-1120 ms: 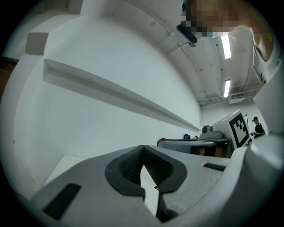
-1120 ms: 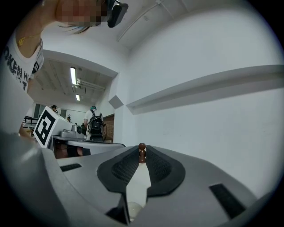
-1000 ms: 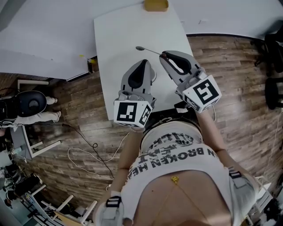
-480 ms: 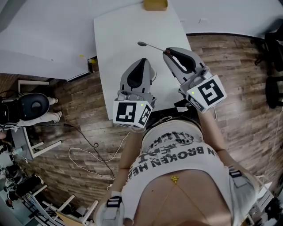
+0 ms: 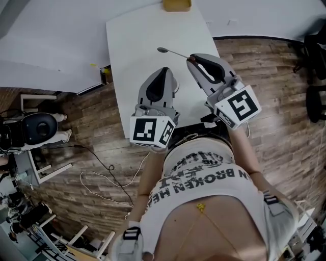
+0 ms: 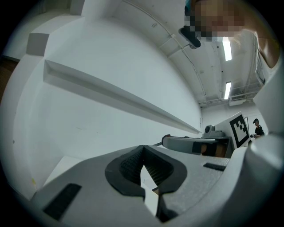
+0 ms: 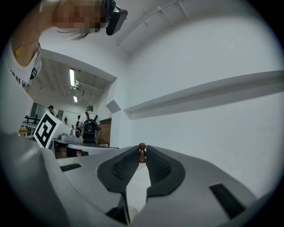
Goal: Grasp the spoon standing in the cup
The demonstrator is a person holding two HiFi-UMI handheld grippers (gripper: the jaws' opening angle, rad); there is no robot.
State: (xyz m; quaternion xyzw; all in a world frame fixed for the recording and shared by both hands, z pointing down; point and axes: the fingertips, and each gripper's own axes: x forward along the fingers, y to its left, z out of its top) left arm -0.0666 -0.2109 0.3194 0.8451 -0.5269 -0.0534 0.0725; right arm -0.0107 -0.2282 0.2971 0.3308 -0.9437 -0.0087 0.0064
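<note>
A metal spoon [image 5: 173, 52] sticks out level over the white table [image 5: 132, 61], its bowl pointing left. My right gripper [image 5: 191, 59] is shut on its handle end. In the right gripper view the spoon's brown knob [image 7: 142, 146] shows pinched between the pads of the right gripper [image 7: 142, 158]. A yellow cup [image 5: 177, 5] stands at the table's far edge, well beyond the spoon. My left gripper [image 5: 165, 70] hovers over the table's near half, left of the right one. Its jaws meet at the tip with nothing between them, as the left gripper [image 6: 143, 150] shows in its own view.
Wooden floor [image 5: 285, 81] surrounds the narrow table. White boards [image 5: 51, 46] lie to the left and behind. A seated person [image 5: 35, 125] and cables [image 5: 102, 176] are on the left floor. Several people [image 7: 90, 122] stand far off in the right gripper view.
My right gripper has carried the spoon a little farther across the table and slightly right. The left gripper has stayed where it was.
</note>
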